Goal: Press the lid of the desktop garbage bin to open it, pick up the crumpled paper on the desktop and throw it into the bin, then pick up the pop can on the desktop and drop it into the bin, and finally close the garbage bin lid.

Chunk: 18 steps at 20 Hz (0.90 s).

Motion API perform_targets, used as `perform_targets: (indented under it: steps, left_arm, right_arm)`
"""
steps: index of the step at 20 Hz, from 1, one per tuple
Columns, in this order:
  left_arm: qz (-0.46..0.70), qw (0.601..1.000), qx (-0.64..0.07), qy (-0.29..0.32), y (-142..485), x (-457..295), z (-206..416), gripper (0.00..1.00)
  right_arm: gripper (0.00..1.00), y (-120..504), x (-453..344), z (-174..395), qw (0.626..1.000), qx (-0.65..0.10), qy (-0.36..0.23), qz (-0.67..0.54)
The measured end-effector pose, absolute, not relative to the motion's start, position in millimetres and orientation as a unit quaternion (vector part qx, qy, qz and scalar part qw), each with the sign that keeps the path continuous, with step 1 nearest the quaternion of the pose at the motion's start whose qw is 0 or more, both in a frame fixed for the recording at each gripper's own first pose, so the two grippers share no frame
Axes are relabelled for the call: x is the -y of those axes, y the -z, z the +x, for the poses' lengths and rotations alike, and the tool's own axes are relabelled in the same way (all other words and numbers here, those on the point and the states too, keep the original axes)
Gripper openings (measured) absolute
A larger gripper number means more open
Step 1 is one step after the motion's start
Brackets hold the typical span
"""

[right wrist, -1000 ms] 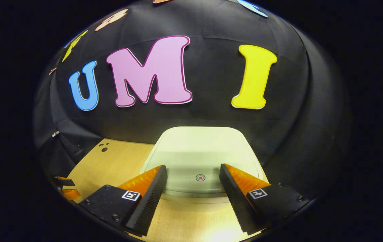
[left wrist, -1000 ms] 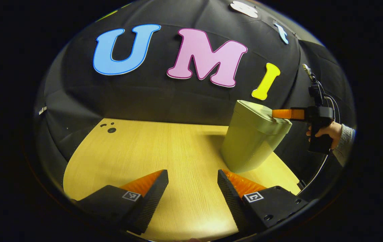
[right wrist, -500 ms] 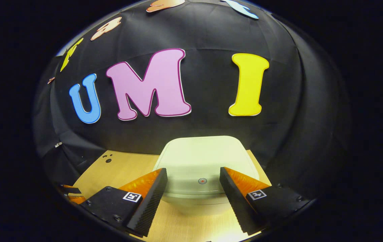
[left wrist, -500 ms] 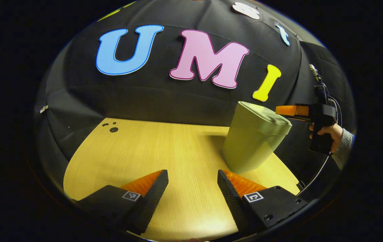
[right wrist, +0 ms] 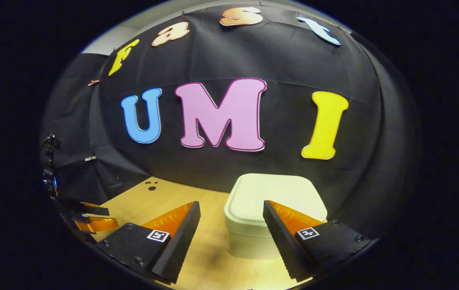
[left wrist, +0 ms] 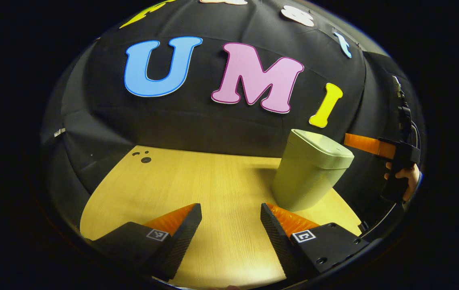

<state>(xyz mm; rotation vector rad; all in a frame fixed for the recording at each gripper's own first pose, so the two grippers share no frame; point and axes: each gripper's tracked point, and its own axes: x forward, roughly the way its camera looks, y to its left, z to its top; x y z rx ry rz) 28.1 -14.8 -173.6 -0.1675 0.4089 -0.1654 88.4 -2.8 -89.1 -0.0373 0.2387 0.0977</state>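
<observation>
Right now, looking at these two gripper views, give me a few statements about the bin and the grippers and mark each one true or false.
1. The garbage bin has its lid shut. True.
2. The right gripper is pressing down on the lid. False: it hangs beside the bin, apart from it.
3. The left gripper is open with nothing between its fingers. True.
4. The bin lies tipped over on the table. False: it stands upright.
5. The right gripper holds a pop can. False: its jaws are open and empty.

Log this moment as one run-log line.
bin: lid closed | right gripper: open, clear of bin | left gripper: open, over table, holding nothing
</observation>
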Motion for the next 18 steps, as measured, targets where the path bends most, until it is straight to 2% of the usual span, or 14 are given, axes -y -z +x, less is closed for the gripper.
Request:
perform_targets:
  steps: [8, 18]
  left_arm:
    - [-0.073, 0.981, -0.179, 0.025, 151.1, -0.8, 22.0, 0.95]
    - [-0.071, 0.980, -0.182, -0.027, 147.0, 0.7, 2.4, 0.95]
  right_arm:
    - [0.98, 122.6, -67.1, 46.8, 0.980, -0.143, -0.137, -0.030]
    - [0.96, 156.8, -98.4, 44.7, 0.957, -0.194, -0.215, -0.004]
